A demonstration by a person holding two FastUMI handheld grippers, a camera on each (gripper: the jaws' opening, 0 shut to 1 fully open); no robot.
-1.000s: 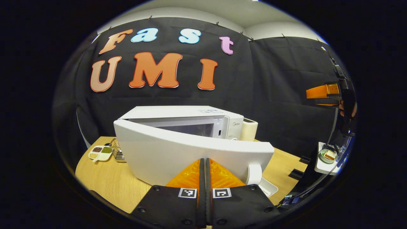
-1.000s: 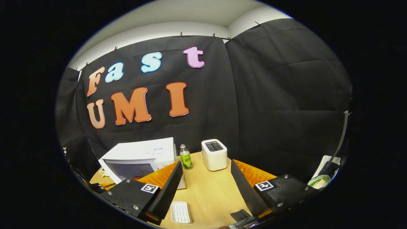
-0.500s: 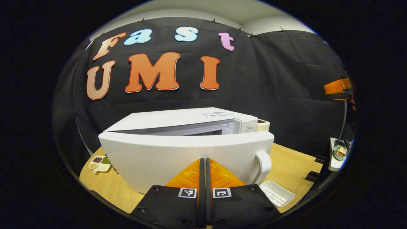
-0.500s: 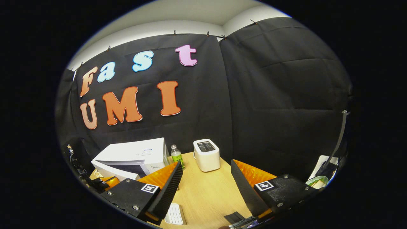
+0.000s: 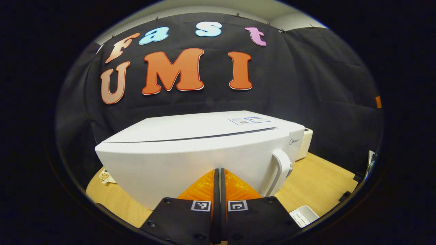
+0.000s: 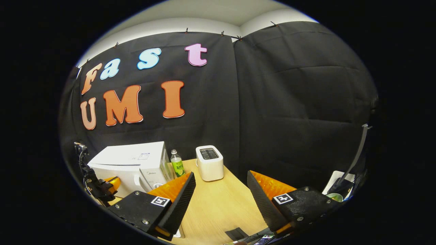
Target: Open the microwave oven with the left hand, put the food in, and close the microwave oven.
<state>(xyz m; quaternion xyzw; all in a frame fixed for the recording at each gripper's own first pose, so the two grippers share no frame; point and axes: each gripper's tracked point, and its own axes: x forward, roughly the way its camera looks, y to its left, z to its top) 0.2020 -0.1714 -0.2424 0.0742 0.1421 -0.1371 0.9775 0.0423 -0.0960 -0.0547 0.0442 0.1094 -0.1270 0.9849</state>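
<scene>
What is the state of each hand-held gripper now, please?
Left hand-held gripper: closed, holding nothing, tips at the microwave door.
Right hand-held gripper: open, holding nothing, above the table.

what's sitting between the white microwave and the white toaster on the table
In the right gripper view, a clear plastic bottle with a green label stands upright on the wooden table, between the white microwave oven and the white toaster.

Wooden table [image 6: 218, 211] and its load.
We see the microwave [image 6: 131, 163], bottle [image 6: 176, 164] and toaster [image 6: 210, 163] along its back edge.
</scene>
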